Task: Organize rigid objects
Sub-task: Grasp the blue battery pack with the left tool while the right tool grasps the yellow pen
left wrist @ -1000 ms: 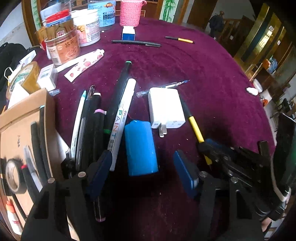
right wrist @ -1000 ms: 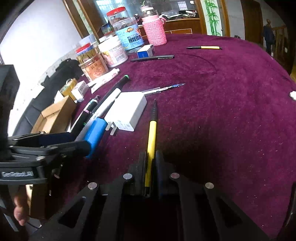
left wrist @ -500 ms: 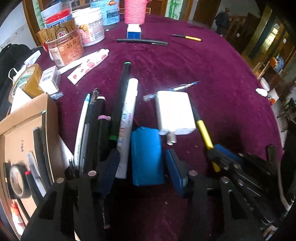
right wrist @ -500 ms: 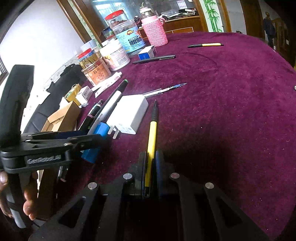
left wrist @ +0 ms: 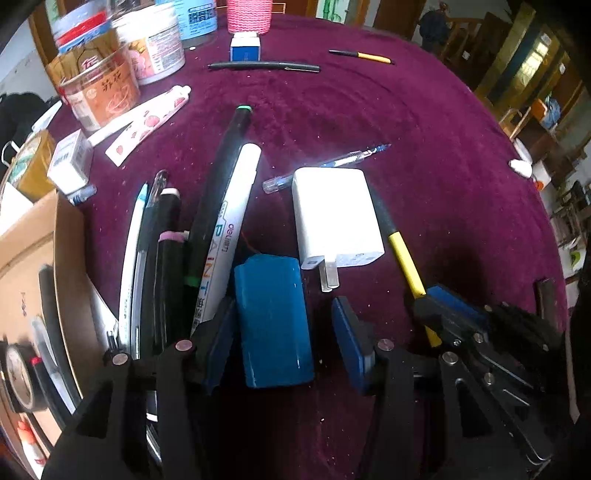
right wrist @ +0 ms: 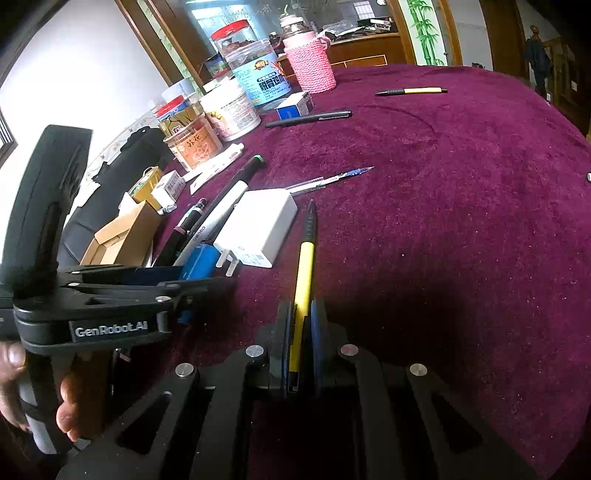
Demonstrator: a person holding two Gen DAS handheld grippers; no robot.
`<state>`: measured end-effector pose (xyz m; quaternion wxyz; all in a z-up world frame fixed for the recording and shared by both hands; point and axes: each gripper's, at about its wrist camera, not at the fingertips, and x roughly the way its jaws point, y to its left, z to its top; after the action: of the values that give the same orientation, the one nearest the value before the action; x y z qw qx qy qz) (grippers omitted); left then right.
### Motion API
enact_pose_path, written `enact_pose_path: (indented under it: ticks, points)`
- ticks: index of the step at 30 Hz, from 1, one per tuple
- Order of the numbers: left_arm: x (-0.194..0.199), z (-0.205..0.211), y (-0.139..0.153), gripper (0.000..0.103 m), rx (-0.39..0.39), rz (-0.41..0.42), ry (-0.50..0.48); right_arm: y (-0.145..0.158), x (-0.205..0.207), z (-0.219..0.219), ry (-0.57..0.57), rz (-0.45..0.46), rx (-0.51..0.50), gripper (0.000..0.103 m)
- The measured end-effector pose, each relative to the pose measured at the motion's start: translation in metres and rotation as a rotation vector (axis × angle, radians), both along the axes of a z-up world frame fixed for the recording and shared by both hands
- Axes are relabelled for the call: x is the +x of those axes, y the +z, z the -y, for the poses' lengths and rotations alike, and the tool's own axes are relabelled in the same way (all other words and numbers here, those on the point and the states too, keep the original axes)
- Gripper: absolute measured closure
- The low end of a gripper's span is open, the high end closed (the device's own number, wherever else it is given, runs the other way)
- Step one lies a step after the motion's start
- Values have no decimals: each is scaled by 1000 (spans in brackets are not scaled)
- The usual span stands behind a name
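Observation:
A blue battery pack (left wrist: 273, 321) lies on the purple tablecloth between the open jaws of my left gripper (left wrist: 284, 336); the left pad is close to its side and the right pad stands apart. It shows partly in the right wrist view (right wrist: 199, 262). My right gripper (right wrist: 301, 332) is shut on a yellow and black pen (right wrist: 304, 269), which also shows in the left wrist view (left wrist: 404, 260). A white charger (left wrist: 336, 214) lies just beyond the battery. Several pens and markers (left wrist: 218, 221) lie side by side to the left.
A cardboard box (left wrist: 33, 295) with tape and pens sits at the left. Jars (left wrist: 99, 92), a pink knitted cup (left wrist: 249, 14), a small blue box (left wrist: 245, 48), a tube (left wrist: 147, 122), a black pen (left wrist: 262, 66), a yellow pen (left wrist: 362, 56) and a clear blue pen (left wrist: 325, 166) lie farther back.
My left gripper has moved forward so its open jaws now straddle the blue battery pack, and the gap has narrowed. The right gripper still holds the yellow pen in place.

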<state>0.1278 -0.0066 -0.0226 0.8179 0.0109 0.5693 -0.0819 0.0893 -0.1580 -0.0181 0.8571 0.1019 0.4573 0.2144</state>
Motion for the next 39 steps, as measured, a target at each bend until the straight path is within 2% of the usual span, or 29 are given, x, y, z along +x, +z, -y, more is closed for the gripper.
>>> enact_pose_path:
  ticks: [8, 11, 16, 18, 22, 23, 26, 32, 36, 39]
  points:
    - [3, -8, 0, 52, -55, -7, -18, 0, 0, 1, 0, -1, 3, 94]
    - [2, -12, 0, 68, -21, 7, 1, 0, 0, 0, 1, 1, -1, 94]
    - [-10, -17, 1, 68, -49, 28, 26, 3, 4, -2, -1, -30, 21, 90]
    - [-16, -18, 1, 68, -75, 22, 27, 4, 7, -6, 0, -37, -2, 85]
    - [-27, -20, 3, 68, -100, 14, 21, 3, 17, -14, -8, -40, -38, 84]
    - [-29, -20, 4, 68, -103, 20, 21, 2, 18, -17, -9, -26, -52, 85]
    - [-39, -24, 9, 68, -126, 41, 29, 1, 16, -19, -31, -6, -100, 96]
    - [-63, -34, 17, 69, -178, 62, 26, 2, -5, -7, -54, -27, -76, 96]
    - [-77, -38, 16, 69, -249, -5, 1, 3, -29, -7, -37, -51, -55, 96]
    - [-84, -36, 15, 69, -240, -27, -13, 4, -40, -9, -31, -56, -45, 96]
